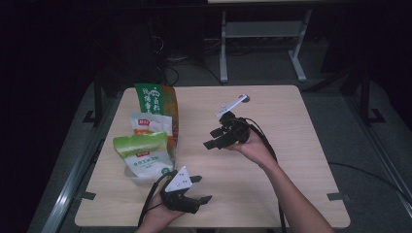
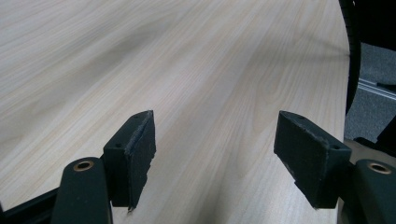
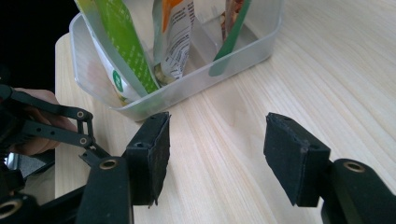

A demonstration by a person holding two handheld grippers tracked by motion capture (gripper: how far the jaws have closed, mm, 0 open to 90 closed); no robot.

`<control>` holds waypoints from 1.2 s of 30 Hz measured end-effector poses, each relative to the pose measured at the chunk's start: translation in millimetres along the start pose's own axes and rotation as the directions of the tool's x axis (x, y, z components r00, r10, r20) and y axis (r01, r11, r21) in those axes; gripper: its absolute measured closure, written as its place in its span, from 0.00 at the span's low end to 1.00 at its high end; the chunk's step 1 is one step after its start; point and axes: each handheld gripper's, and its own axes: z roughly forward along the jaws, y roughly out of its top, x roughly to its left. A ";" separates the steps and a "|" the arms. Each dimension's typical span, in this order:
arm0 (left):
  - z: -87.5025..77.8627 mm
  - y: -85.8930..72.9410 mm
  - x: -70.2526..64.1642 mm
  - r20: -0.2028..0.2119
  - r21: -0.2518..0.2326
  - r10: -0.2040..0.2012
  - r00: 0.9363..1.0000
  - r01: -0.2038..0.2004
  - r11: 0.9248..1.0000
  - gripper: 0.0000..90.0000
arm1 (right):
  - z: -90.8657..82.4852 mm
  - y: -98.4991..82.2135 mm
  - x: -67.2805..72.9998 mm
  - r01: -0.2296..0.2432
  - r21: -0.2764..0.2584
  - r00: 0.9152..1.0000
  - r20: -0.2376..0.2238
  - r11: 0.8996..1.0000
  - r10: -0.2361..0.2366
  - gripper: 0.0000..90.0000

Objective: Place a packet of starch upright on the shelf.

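On pale woodgrain table point(image 1: 272, 160): clear plastic tub point(image 3: 243, 51), glossy pouches point(image 1: 145, 150); both jaws open, empty.

Left gripper point(image 2: 215, 154): two black jaws held wide apart above the pale wood-grain table point(image 2: 196, 60), nothing between them; a black cable point(image 2: 353, 56) at right.

Three snack bags point(image 1: 145, 145) stand upright (green, white, orange) in a clear tub point(image 3: 233, 56).

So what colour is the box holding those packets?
Clear, see-through plastic box; the right gripper view shows it best.
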 end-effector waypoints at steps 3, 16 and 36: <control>-0.1 0.0 0.0 0.000 0.000 0.000 1.000 0.000 1.000 0.32 | -2.6 -1.9 -1.2 -0.007 0.002 1.000 0.003 1.000 0.007 0.44; -1.2 0.0 1.8 -0.005 -0.002 0.002 1.000 -0.002 1.000 0.32 | -15.5 -17.9 -9.6 -0.035 0.003 0.999 0.035 0.999 0.035 0.41; -1.7 -0.3 2.5 -0.005 -0.009 0.000 1.000 0.000 1.000 0.32 | -29.9 -43.2 -12.5 -0.080 -0.002 0.994 0.069 0.997 0.080 0.36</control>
